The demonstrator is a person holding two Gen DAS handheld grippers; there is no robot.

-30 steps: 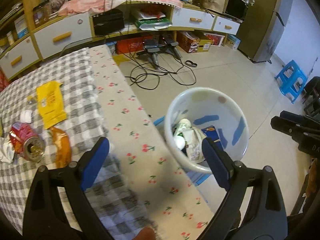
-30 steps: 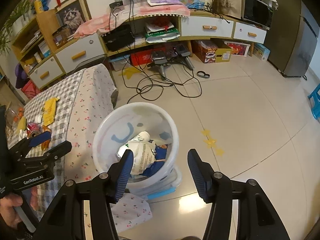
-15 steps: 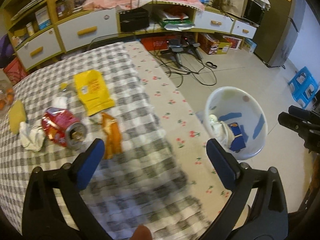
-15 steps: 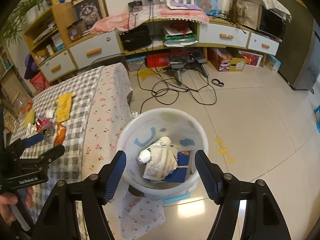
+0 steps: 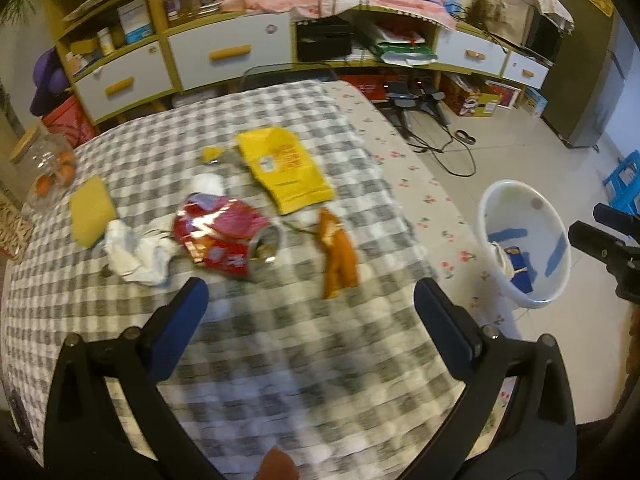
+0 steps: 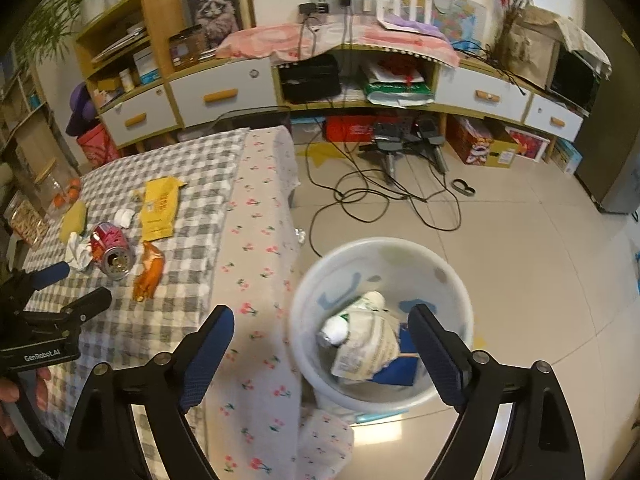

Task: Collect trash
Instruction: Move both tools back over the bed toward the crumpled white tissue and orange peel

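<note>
Trash — crushed red can (image 5: 230,240), yellow packet (image 5: 286,170) — litters the checked tablecloth (image 5: 280,352).

A soft checked cloth (image 5: 280,344) covers the surface, under a crushed, shiny metal can (image 5: 228,240), a crumpled white paper tissue (image 5: 136,252) and a matt yellow packet (image 5: 286,168). The white bin (image 6: 380,396) is smooth plastic, and the floor tiles (image 6: 540,280) are glossy.

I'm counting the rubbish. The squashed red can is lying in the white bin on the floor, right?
Not quite. The squashed red can is lying on the checked tablecloth on the table, not in the white bin. The left wrist view shows it.
</note>
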